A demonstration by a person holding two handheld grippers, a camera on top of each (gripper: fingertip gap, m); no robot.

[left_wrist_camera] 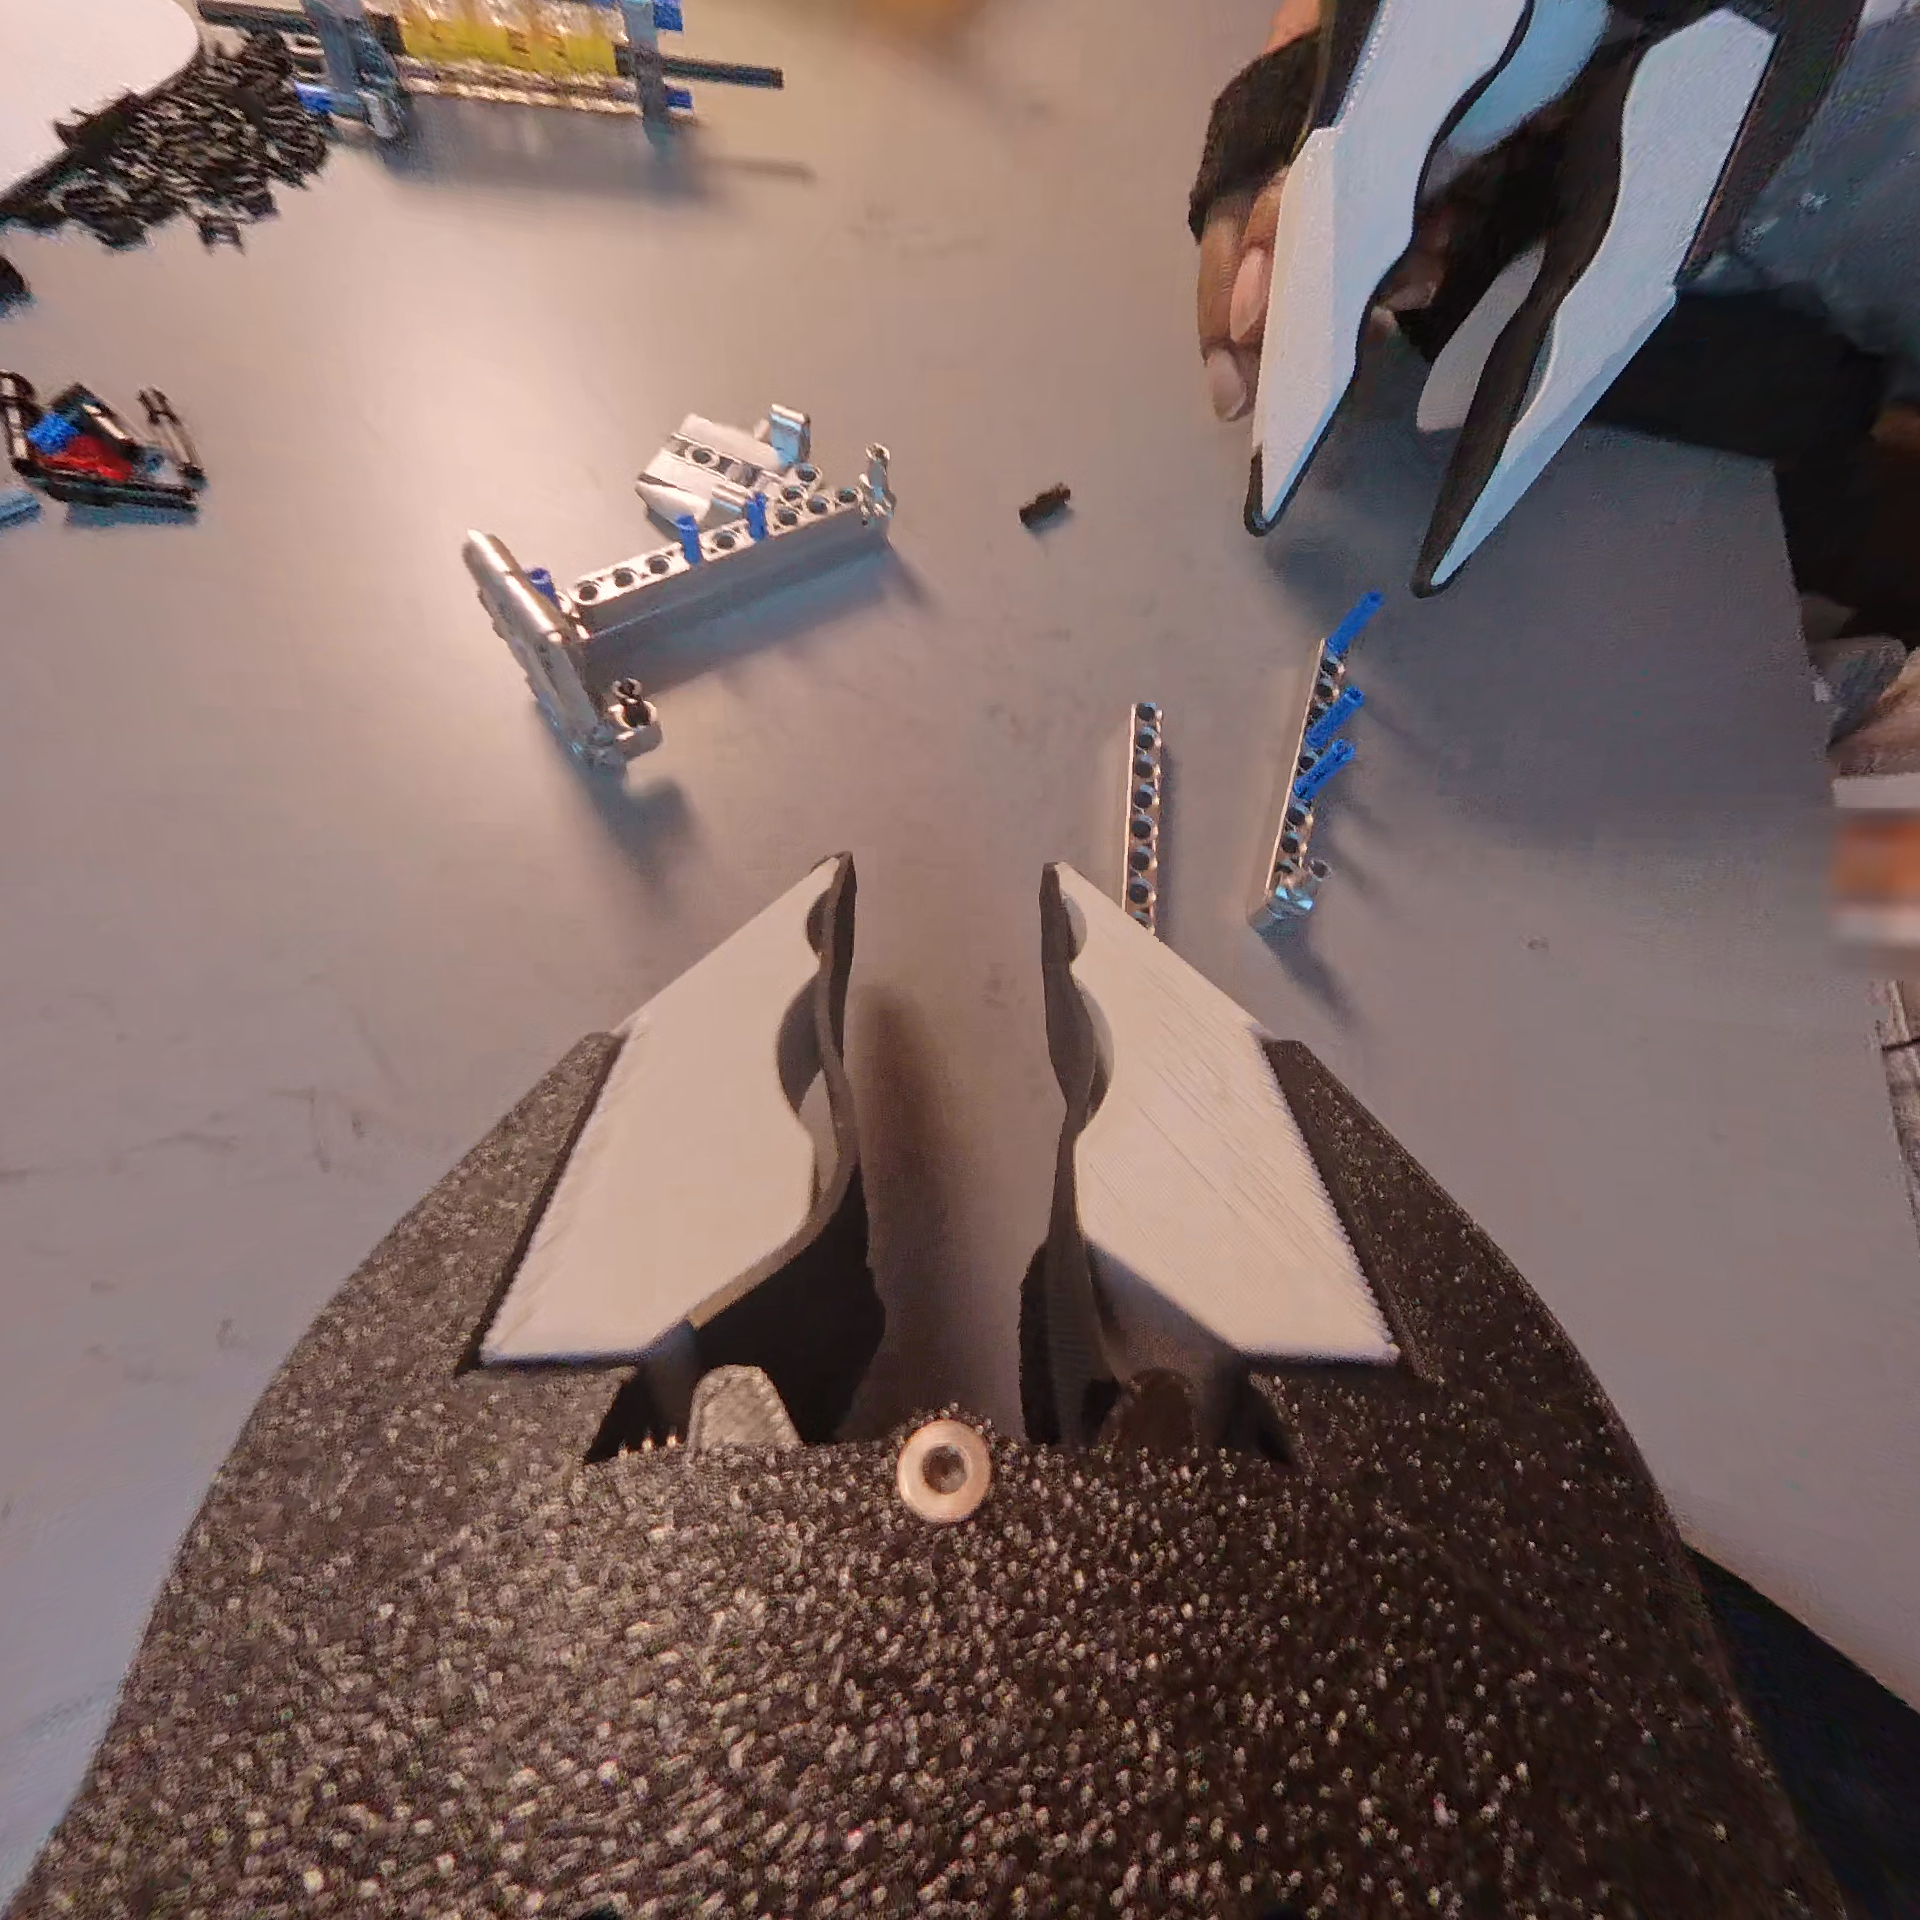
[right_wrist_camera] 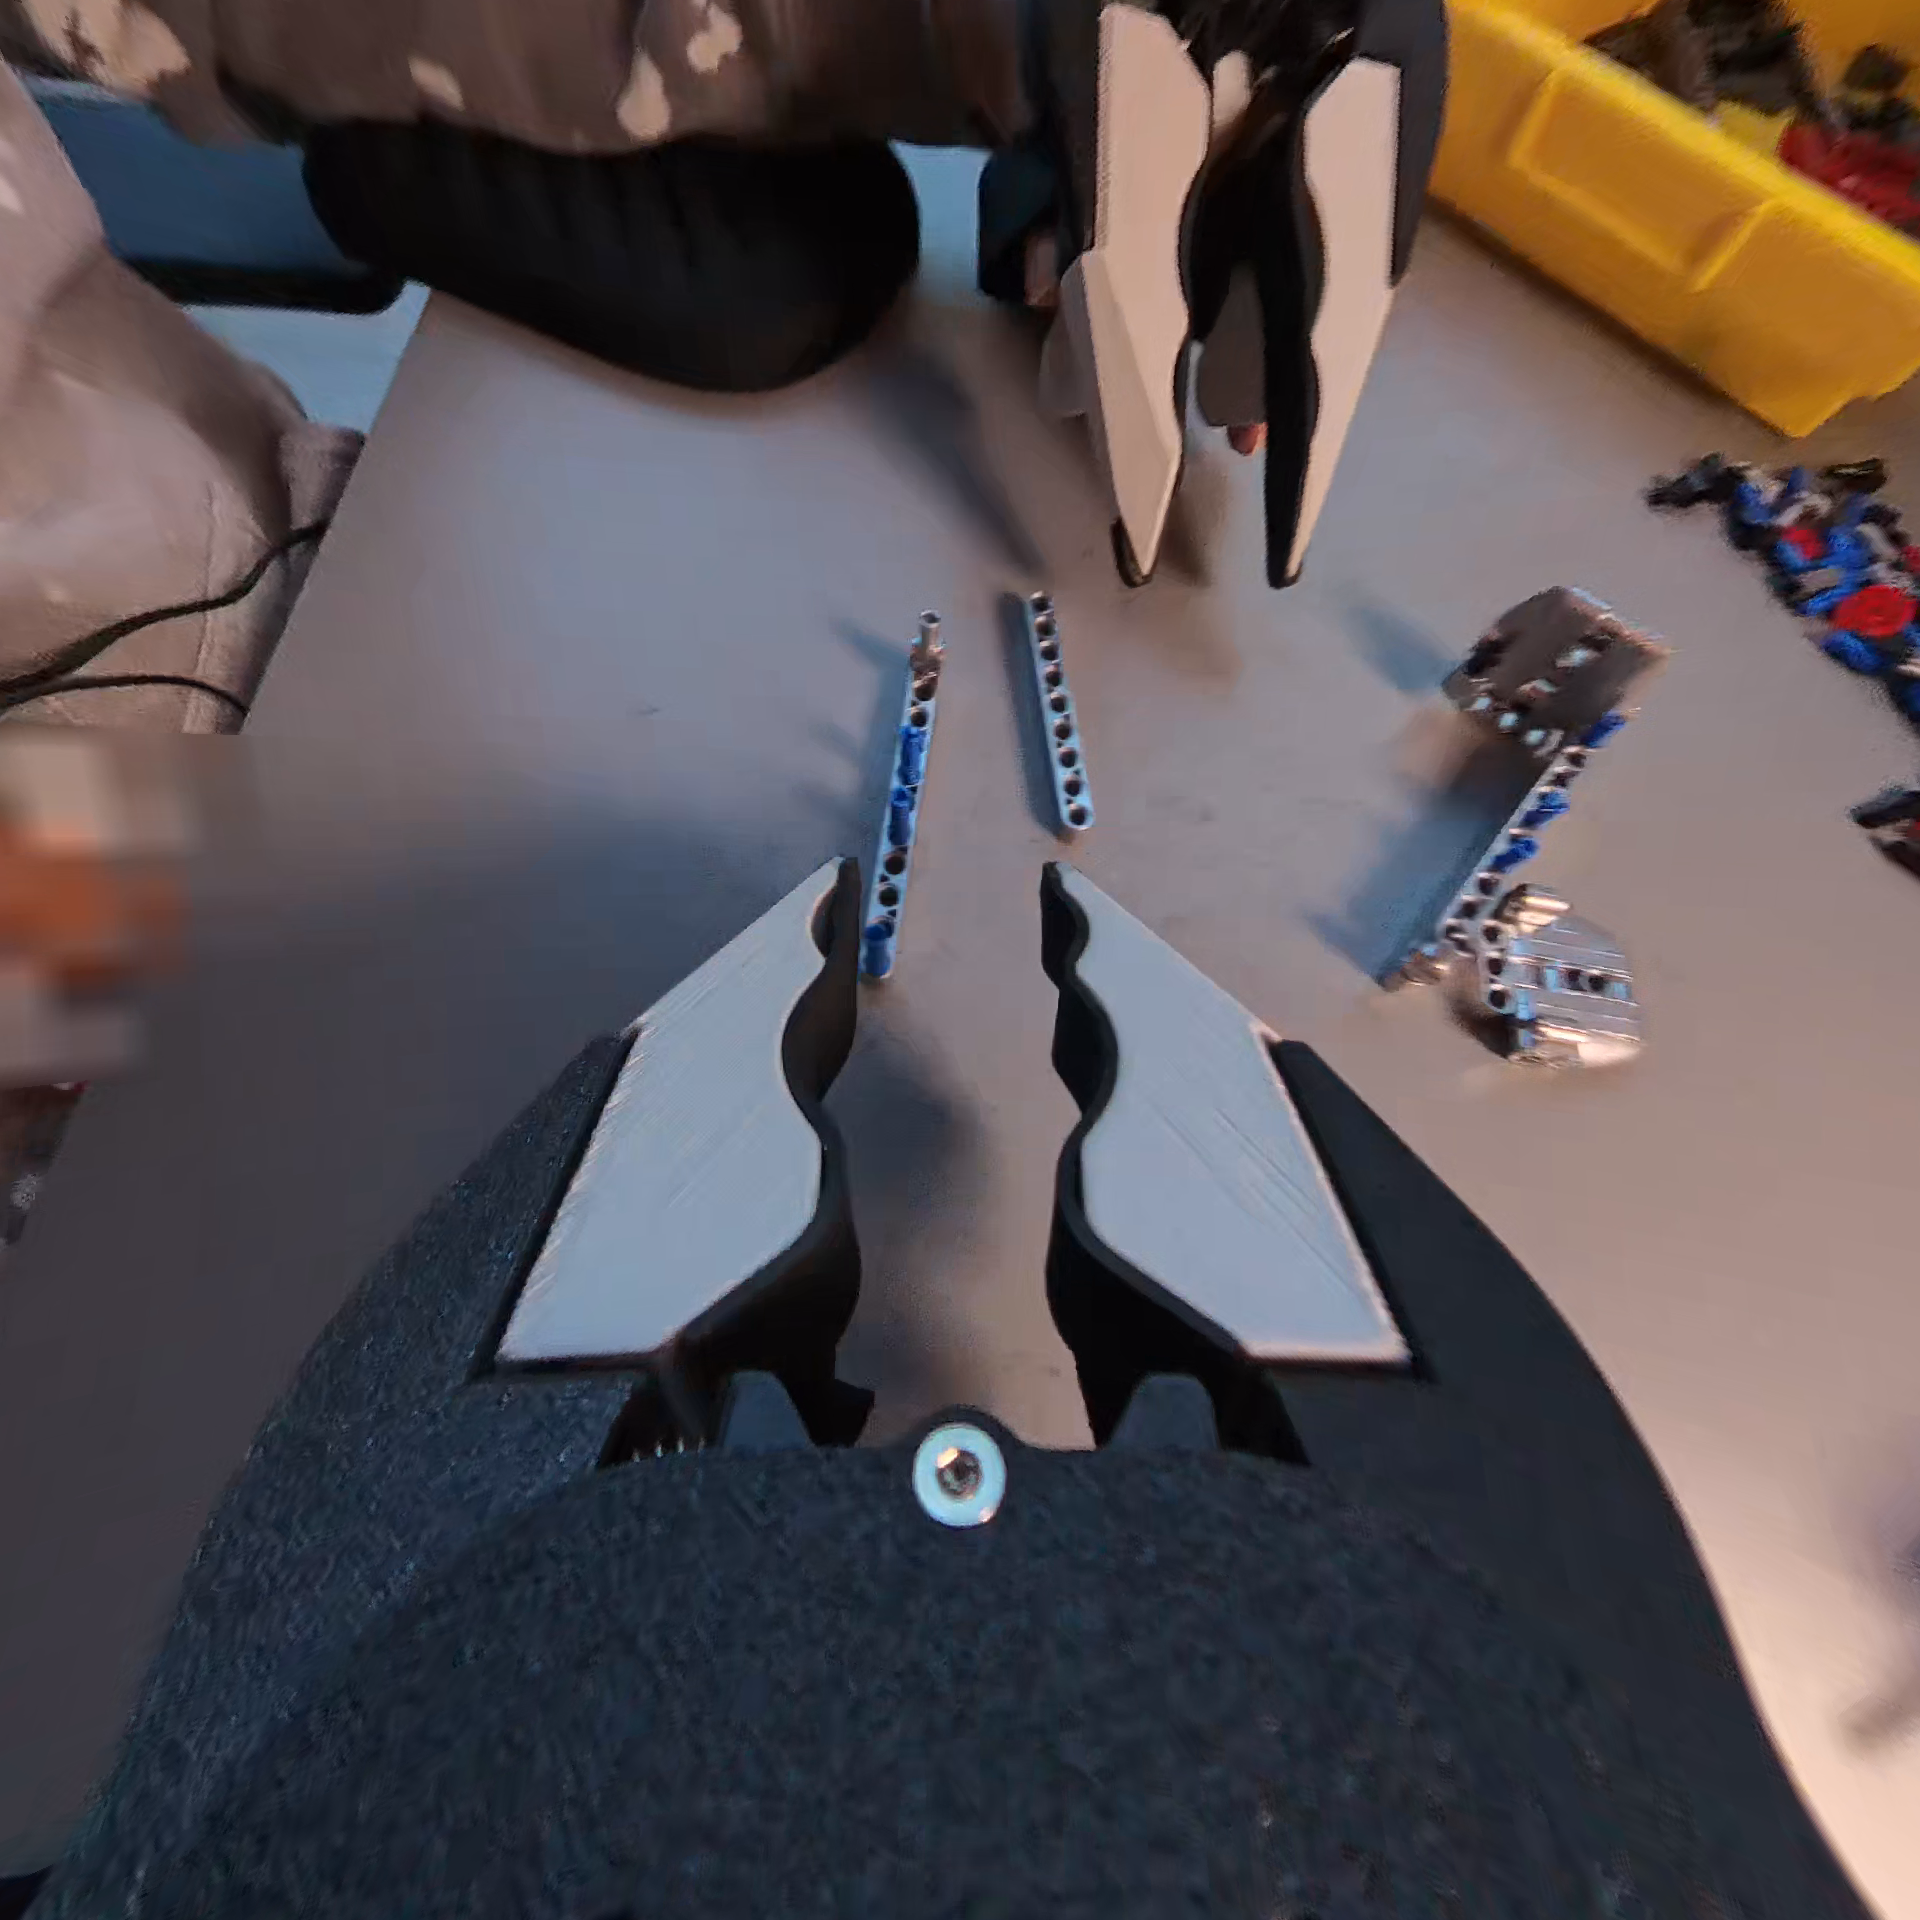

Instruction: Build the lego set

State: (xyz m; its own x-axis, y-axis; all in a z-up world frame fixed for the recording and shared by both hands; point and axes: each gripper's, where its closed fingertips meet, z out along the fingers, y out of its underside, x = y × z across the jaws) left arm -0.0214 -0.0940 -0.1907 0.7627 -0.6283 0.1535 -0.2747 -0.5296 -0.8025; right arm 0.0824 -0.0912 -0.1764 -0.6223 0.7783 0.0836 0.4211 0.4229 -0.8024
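My two tools hover over the table [left_wrist_camera: 312, 935], both spread apart and empty.
Right tool [right_wrist_camera: 951, 873] nears a blue-pegged strip [right_wrist_camera: 902, 821]; left tool [left_wrist_camera: 948, 868] nears a plain strip [left_wrist_camera: 1143, 810].

Grey table [left_wrist_camera: 312, 935] with 2 holed beams [right_wrist_camera: 1058, 717], grey assembly [left_wrist_camera: 675, 582], loose pieces [left_wrist_camera: 177, 156].

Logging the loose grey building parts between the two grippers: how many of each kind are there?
Plain holed beams: 1
Holed beams with blue pins: 1
Larger grey assemblies: 1
Small black pins: 1
Total: 4
Left gripper and right gripper hold nothing.
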